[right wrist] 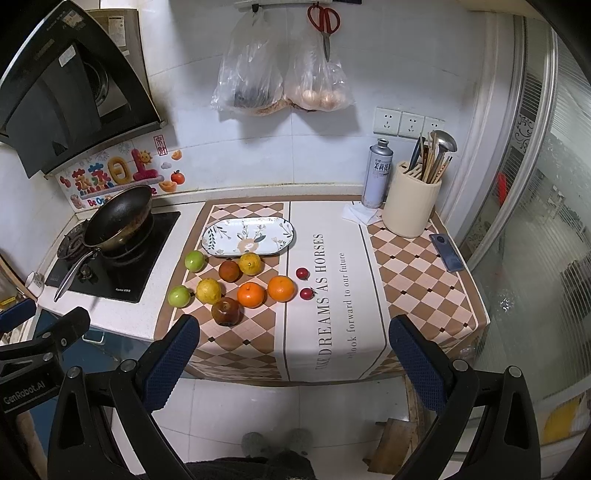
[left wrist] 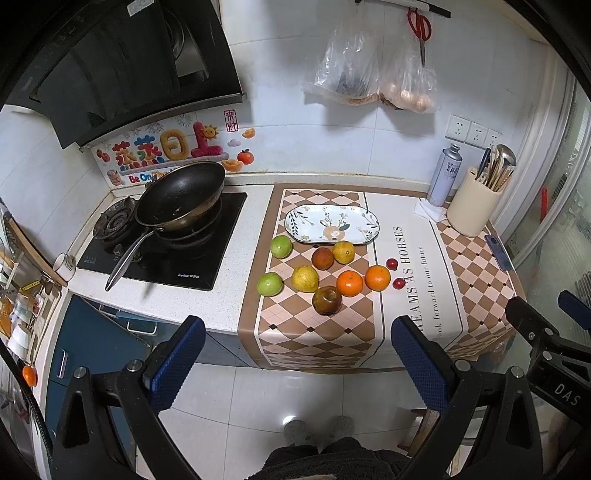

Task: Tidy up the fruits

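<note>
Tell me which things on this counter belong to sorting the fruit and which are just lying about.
For the job:
- oval plate
- two green fruits
- two oranges
- two yellow citrus
- two brownish fruits
- two small red fruits

Just lying about:
- frying pan
- spray can
- utensil holder
- phone
- hanging bags
- scissors

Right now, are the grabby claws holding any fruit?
No, nothing is held. The left gripper and right gripper are both open, back from the counter. All the fruit lies on the mat, beside the plate.
</note>
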Tool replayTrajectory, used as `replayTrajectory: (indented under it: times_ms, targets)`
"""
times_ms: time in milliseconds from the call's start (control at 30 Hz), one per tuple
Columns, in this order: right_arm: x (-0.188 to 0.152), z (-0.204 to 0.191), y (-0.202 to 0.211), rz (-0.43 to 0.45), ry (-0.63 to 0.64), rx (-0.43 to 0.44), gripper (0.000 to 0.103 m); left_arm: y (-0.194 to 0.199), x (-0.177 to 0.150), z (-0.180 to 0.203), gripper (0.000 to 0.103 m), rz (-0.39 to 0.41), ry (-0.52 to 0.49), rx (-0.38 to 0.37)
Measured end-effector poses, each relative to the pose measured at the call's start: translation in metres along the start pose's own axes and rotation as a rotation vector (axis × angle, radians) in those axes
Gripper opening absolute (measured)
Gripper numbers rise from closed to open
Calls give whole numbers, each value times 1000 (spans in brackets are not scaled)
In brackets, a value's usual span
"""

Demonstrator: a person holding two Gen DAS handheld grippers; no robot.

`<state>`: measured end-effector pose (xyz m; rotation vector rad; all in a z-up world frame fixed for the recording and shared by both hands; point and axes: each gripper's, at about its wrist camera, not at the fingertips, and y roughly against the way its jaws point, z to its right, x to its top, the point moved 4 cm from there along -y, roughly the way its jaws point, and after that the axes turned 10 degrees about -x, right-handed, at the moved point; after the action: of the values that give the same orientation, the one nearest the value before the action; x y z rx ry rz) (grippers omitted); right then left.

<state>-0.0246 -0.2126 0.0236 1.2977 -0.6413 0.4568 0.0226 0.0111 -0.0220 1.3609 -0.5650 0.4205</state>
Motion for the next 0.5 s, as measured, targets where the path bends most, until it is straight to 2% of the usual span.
replayTrajectory:
  times_ms: [500]
  targets:
    - [-2,2,3,3,-5,5,103,4,0,0,103,7,-1,0]
